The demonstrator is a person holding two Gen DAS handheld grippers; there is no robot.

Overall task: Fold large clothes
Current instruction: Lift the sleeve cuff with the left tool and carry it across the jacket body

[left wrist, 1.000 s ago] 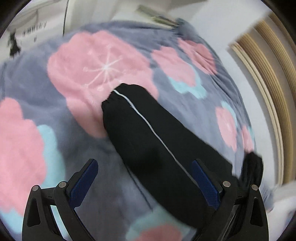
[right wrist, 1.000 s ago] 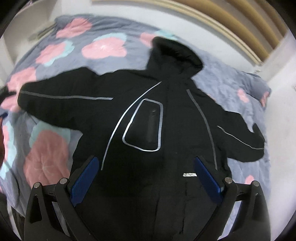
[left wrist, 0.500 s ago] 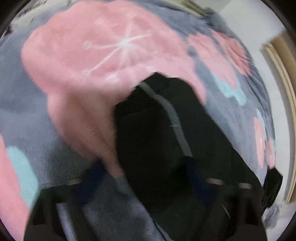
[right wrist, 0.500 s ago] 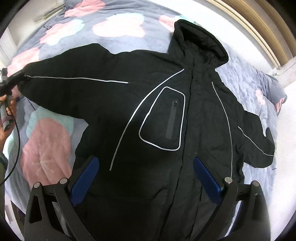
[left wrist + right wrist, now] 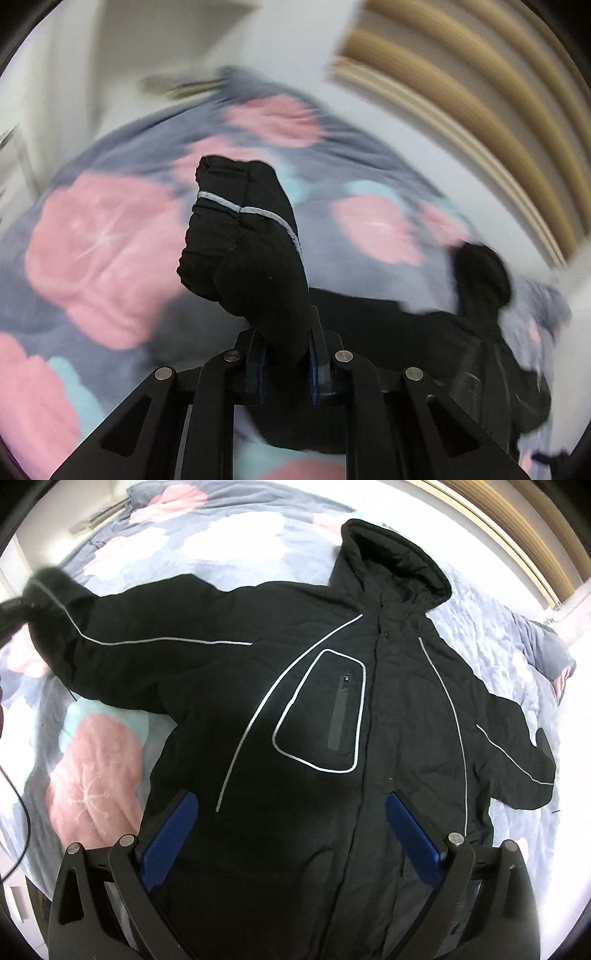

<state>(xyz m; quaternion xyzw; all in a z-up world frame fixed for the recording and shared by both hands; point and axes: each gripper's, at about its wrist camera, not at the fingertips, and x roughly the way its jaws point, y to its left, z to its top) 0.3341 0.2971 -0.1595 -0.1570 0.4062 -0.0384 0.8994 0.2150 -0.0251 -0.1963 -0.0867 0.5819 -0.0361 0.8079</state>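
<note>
We see the black jacket (image 5: 332, 709) spread face up on the bed (image 5: 236, 542), hood at 12 o'clock. Our left claw (image 5: 286, 354) is clamped on a sleeve (image 5: 251, 251), the cuff raised off the blurred quilt; its pads are mostly hidden by cloth. Our right claw (image 5: 291, 834) hangs wide open above the hem, empty. The hem is cut off at 6 o'clock.

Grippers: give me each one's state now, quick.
Left gripper: shut on the jacket sleeve.
Right gripper: open, holding nothing, above the jacket.
</note>
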